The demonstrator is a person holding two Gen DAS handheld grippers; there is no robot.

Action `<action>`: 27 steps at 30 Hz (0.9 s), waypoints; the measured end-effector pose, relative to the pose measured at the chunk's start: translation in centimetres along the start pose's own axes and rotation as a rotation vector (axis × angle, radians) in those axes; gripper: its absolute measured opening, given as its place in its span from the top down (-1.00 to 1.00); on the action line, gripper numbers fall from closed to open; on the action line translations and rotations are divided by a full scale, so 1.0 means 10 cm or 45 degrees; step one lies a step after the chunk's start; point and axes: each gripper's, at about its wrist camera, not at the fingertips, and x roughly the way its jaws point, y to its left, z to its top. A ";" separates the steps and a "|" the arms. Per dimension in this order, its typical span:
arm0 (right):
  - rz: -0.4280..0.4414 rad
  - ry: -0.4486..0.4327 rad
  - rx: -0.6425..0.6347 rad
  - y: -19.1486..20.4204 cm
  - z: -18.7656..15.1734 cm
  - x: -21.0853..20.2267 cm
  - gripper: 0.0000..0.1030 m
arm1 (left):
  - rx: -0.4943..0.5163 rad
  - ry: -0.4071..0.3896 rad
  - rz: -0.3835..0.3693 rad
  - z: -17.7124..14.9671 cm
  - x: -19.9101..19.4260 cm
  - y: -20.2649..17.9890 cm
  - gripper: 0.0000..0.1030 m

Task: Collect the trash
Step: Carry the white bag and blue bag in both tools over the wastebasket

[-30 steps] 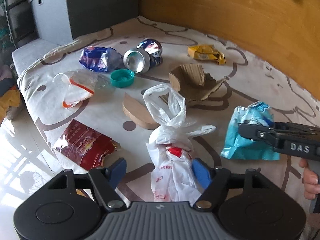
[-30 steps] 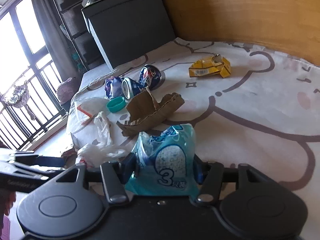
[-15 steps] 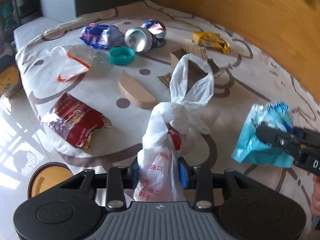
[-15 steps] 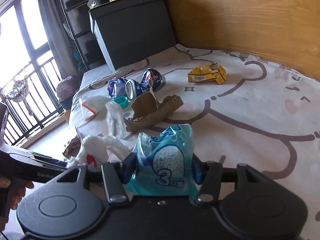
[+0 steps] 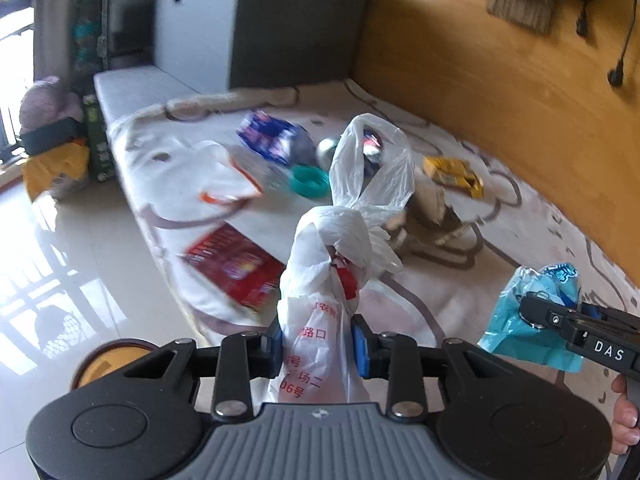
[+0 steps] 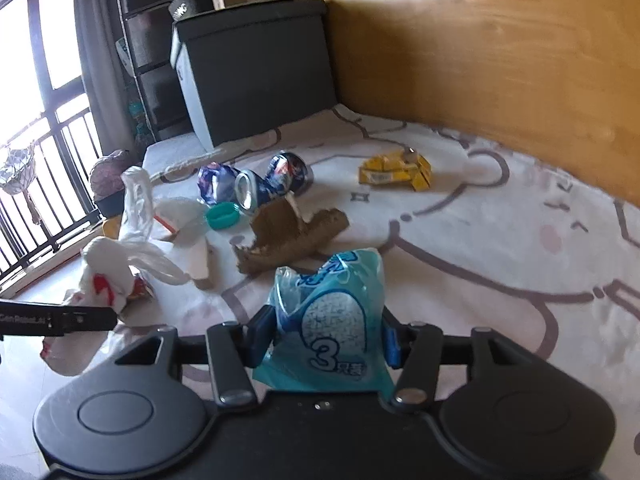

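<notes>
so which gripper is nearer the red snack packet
Left. The left gripper hangs just beside the red packet; the right gripper is further off across the bed.

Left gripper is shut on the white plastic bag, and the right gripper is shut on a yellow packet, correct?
Not quite. The right gripper is shut on a blue plastic packet, as the right wrist view shows; the yellow packet lies on the bed. The left gripper does hold the white plastic bag.
</notes>
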 end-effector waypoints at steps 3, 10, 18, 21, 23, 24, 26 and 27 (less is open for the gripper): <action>0.012 -0.026 -0.027 0.16 0.06 -0.05 -0.04 | -0.024 -0.046 0.037 0.00 -0.14 0.12 0.33; 0.070 -0.063 -0.107 0.65 0.18 -0.10 -0.03 | -0.071 -0.116 0.130 -0.08 -0.47 0.50 0.33; 0.156 -0.078 -0.175 1.31 0.25 -0.07 -0.03 | -0.127 -0.164 0.251 -0.22 -0.74 1.00 0.33; 0.183 -0.067 -0.205 1.56 0.23 -0.01 -0.03 | -0.168 -0.187 0.299 -0.30 -0.80 1.21 0.33; 0.202 -0.052 -0.228 1.74 0.20 0.05 -0.03 | -0.201 -0.193 0.324 -0.36 -0.81 1.35 0.32; 0.212 -0.041 -0.242 1.85 0.18 0.08 -0.03 | -0.220 -0.192 0.337 -0.40 -0.81 1.42 0.32; 0.225 -0.019 -0.271 2.01 0.13 0.16 -0.03 | -0.250 -0.184 0.357 -0.47 -0.81 1.54 0.32; 0.231 -0.007 -0.284 2.10 0.10 0.20 -0.03 | -0.263 -0.178 0.367 -0.51 -0.80 1.60 0.32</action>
